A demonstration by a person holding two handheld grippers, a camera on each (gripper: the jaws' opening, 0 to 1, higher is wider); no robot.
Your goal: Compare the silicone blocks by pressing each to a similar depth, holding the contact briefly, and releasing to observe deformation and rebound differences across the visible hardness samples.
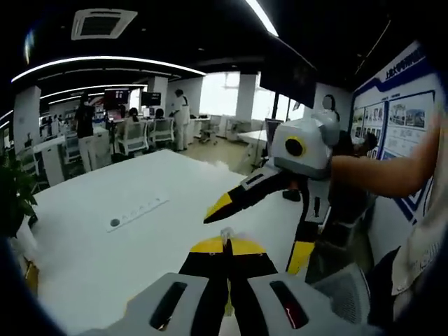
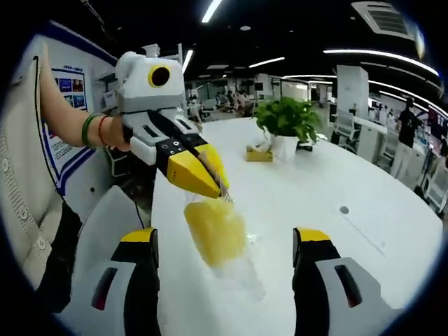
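Note:
My left gripper (image 1: 225,241) is shut, its yellow tips pressed together, and a thin pale sliver that I cannot identify shows between them. In the right gripper view the left gripper (image 2: 222,194) comes in from the left and points down at the white table (image 2: 392,231). A blurred yellow patch (image 2: 217,234) lies on the table just under its tips; I cannot tell whether it is a soft block or a reflection of the jaws. My right gripper (image 2: 224,238) stands wide open around that patch. In the left gripper view the right gripper (image 1: 259,232) hangs open just beyond my left tips.
A potted plant (image 2: 288,119) stands farther along the table, with a small yellow object (image 2: 259,154) beside it. A round port (image 1: 115,223) is set into the table top. A poster wall (image 1: 399,119) runs along one side. People and desks (image 1: 133,129) fill the room behind.

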